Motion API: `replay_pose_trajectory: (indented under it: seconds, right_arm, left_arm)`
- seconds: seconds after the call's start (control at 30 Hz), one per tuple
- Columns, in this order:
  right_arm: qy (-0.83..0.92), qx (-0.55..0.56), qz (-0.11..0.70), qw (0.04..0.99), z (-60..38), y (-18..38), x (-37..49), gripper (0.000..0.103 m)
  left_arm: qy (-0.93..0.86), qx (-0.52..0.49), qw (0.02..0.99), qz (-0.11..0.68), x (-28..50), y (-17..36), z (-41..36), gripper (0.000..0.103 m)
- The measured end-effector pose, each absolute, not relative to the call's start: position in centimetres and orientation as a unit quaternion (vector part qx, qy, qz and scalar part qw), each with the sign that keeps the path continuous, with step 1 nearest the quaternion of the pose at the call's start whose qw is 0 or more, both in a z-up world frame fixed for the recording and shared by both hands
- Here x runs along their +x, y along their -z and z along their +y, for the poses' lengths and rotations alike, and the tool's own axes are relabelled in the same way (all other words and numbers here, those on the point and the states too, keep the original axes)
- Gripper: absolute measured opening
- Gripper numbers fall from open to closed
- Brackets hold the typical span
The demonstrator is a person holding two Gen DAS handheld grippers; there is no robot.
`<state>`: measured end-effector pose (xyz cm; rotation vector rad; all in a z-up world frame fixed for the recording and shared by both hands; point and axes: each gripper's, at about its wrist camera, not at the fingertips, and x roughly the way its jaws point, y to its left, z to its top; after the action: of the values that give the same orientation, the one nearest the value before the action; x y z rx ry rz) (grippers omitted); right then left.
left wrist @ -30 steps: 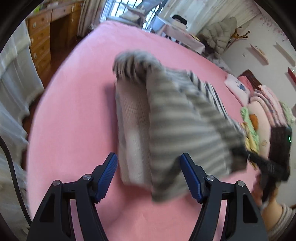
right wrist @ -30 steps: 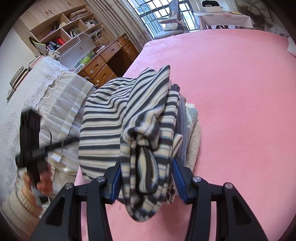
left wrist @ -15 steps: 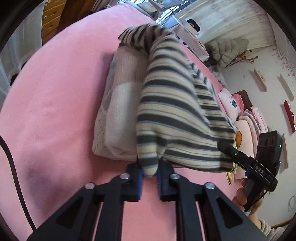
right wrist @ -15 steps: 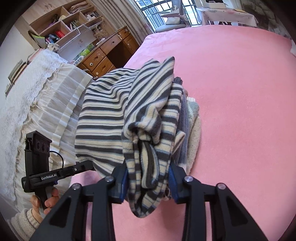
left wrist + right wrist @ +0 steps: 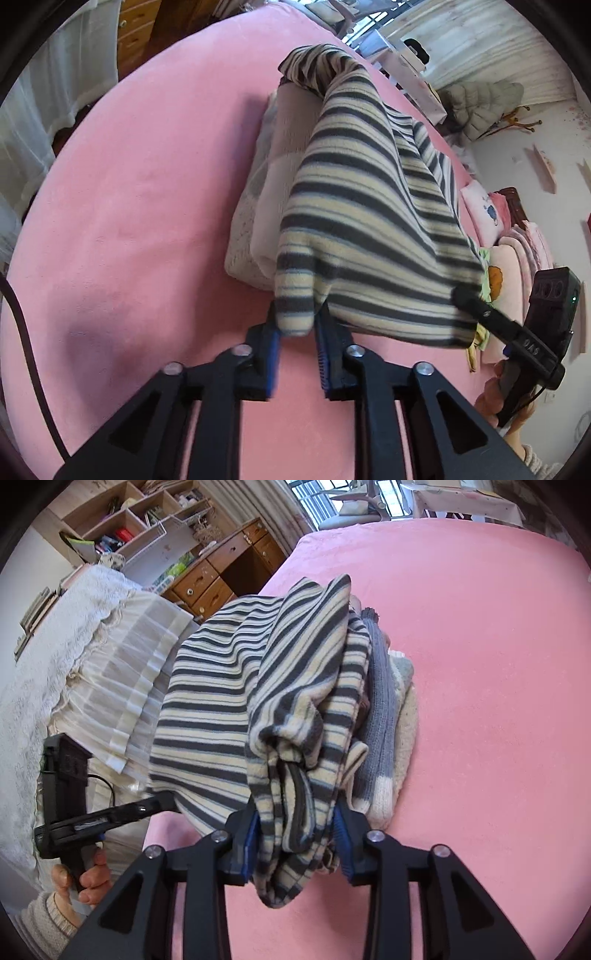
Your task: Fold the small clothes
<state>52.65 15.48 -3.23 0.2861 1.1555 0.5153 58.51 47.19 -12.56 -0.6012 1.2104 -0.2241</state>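
A cream and dark grey striped garment (image 5: pixel 362 221) hangs stretched between both grippers over a pile of folded clothes (image 5: pixel 273 162) on the pink bed. My left gripper (image 5: pixel 297 332) is shut on one striped edge. My right gripper (image 5: pixel 295 834) is shut on a thick bunch of the same striped garment (image 5: pixel 236 709). In the right wrist view the folded pile (image 5: pixel 391 731) shows grey knit and cream layers beside the stripes. The right gripper also shows in the left wrist view (image 5: pixel 517 332), and the left gripper in the right wrist view (image 5: pixel 92 812).
The pink bed cover (image 5: pixel 129 221) spreads all around the pile. Pillows and folded items (image 5: pixel 509 251) lie at the right. A wooden desk with drawers (image 5: pixel 221 572), shelves (image 5: pixel 122 528) and a white lace-covered surface (image 5: pixel 74 657) stand to the left of the bed.
My left gripper went from open and empty to shut on the striped garment's edge. The right gripper kept its hold; the garment is now stretched between both.
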Motion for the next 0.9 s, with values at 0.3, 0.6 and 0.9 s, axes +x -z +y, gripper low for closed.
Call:
replay_pose_trajectory:
  seconds: [0.3,0.6,0.9]
  right_arm:
    - [-0.23,0.132,0.484,0.834,13.5,-1.5,58.3,0.071]
    - [-0.255,0.123,0.529,0.8,15.5,1.5,68.9,0.055]
    - [-0.261,0.099,0.568,0.774,17.9,5.8,72.6,0.051]
  left_arm:
    - [0.069,-0.247,0.814,0.52,60.6,7.8,51.2,0.069]
    - [0.083,-0.186,0.839,0.504,73.5,5.2,49.8,0.069]
    - [0.09,-0.179,0.822,0.533,82.0,7.6,47.1,0.069]
